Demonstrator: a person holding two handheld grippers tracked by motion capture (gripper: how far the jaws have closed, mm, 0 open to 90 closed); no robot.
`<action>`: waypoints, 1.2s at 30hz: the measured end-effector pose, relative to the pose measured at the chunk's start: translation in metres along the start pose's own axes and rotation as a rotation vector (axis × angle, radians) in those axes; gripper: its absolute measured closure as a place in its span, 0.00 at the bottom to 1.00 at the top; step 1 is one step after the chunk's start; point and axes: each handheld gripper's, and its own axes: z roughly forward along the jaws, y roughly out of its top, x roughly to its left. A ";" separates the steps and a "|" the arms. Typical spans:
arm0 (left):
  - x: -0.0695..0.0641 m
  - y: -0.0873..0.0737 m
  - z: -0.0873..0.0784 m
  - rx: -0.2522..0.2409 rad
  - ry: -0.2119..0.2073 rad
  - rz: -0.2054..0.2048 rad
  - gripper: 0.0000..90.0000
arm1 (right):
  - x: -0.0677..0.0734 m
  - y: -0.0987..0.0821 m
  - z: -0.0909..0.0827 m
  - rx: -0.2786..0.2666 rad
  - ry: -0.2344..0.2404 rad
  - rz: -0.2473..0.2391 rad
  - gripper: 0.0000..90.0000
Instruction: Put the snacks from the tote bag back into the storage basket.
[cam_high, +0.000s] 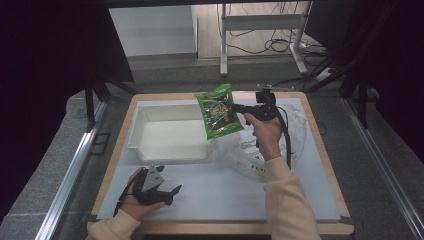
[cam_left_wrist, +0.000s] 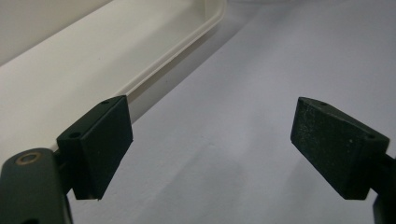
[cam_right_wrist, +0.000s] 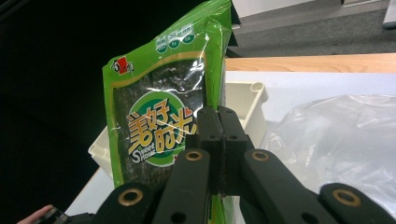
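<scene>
High view. My right gripper (cam_high: 239, 108) is clamped on the right edge of the green snack packet (cam_high: 219, 111) and holds it in the air, upright and slightly tilted, at about 1 o'clock from the centre of the tabletop (cam_high: 210, 200). The packet hangs over the right end of the white bin (cam_high: 170, 131), which I judge to be its destination; an edge grip leaves the body of the packet free to drop in. The right forearm reaches forward from 6 o'clock, with the hand wrapped around the gripper body and the jaws pointing toward 9 o'clock. A crumpled clear plastic bag (cam_high: 260, 150) lies on the tabletop under that forearm, at 3 o'clock from the bin. My left gripper (cam_high: 167, 192) rests low at 7 o'clock, palm under it, apparently parked clear of the transfer.

Left gripper view. The jaws stand wide apart with nothing between them. Bare tabletop lies ahead, and the bin's rim (cam_left_wrist: 177, 51) runs toward 11 o'clock. The gripper points nearly level along the bin's near wall.

Right gripper view. The jaws are closed flat together on the packet's lower right side; the packet (cam_right_wrist: 159, 116) rises toward 11 o'clock. The bin's corner (cam_right_wrist: 247, 100) sits behind it and the plastic bag (cam_right_wrist: 336, 140) lies at 3 o'clock.
</scene>
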 end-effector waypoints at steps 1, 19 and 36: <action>0.000 0.000 0.000 0.000 0.000 0.000 0.14 | 0.001 0.000 0.001 0.000 0.001 -0.001 1.00; 0.000 0.000 0.000 -0.001 -0.001 -0.001 0.14 | 0.009 -0.001 0.016 0.011 0.015 -0.001 1.00; 0.001 0.000 -0.001 -0.005 -0.001 -0.003 0.14 | 0.019 -0.002 0.031 0.020 0.034 -0.007 1.00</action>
